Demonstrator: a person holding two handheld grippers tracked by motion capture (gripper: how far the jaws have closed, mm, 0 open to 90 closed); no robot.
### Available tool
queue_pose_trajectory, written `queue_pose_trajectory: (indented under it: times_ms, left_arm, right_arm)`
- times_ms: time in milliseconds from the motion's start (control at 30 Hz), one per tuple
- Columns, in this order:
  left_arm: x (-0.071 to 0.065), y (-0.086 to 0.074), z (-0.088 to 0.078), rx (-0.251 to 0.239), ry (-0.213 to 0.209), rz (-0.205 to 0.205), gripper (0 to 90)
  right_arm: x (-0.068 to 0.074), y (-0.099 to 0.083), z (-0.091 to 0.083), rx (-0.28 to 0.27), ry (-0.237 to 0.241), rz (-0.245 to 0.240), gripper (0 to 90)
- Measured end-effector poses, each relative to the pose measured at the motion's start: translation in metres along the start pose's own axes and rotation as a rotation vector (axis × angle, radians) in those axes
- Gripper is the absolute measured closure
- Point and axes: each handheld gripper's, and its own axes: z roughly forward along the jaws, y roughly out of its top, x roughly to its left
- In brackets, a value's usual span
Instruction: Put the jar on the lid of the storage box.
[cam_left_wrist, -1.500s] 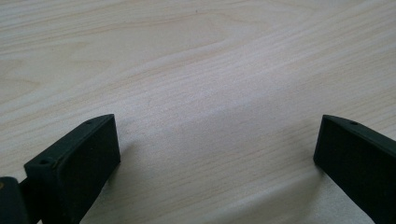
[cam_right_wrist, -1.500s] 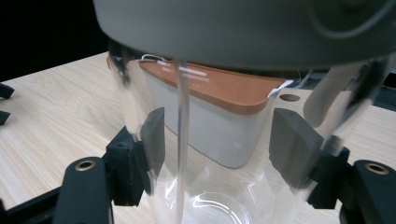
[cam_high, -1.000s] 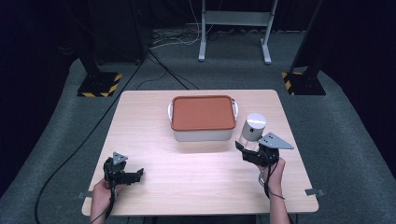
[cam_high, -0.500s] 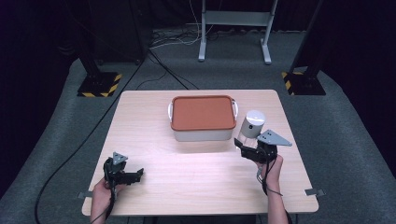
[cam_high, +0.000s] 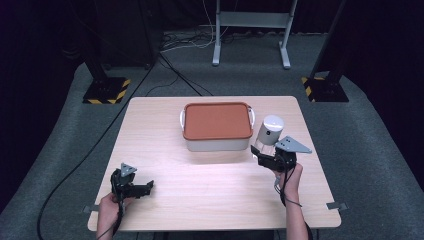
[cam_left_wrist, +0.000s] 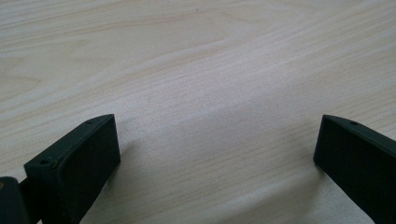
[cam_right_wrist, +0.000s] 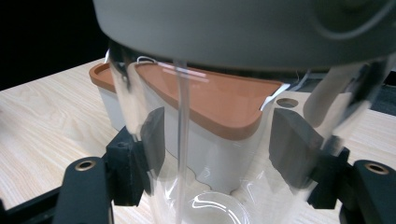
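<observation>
My right gripper (cam_high: 264, 151) is clamped on the clear jar (cam_high: 268, 134) with the grey lid (cam_right_wrist: 243, 28); in the right gripper view its wall sits between my two pads, pressed on both sides. The jar stands upright just ahead of my right hand, close beside the white box (cam_high: 217, 143) with the orange lid (cam_high: 216, 120), which lies to its left. My left gripper (cam_high: 141, 188) rests low over the table (cam_high: 215, 200) with its jaws wide apart and nothing between them. I judge that I am at the grasp-and-lift step with the jar. The next move calls for a steady, upright lift, keeping clear of the box's near handle (cam_high: 251, 116).
</observation>
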Motion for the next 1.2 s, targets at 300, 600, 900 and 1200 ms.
queue_pose_trajectory:
  times_ms: [300, 600, 900, 1200]
  left_arm:
    - [0.0, 0.0, 0.0, 0.0, 0.0, 0.0, 0.0]
    - [0.0, 0.0, 0.0, 0.0, 0.001, -0.001, 0.0]
    - [0.0, 0.0, 0.0, 0.0, 0.001, -0.001, 0.0]
    - [0.0, 0.0, 0.0, 0.0, 0.001, -0.001, 0.1]
  right_arm:
    - [-0.002, 0.003, 0.004, 0.001, -0.002, 0.0, 30.0]
    - [-0.004, 0.007, 0.008, -0.001, -0.001, 0.004, 30.0]
    - [-0.005, 0.011, 0.013, -0.001, 0.0, 0.004, 30.0]
    - [-0.005, 0.016, 0.016, -0.004, 0.002, 0.001, 30.0]
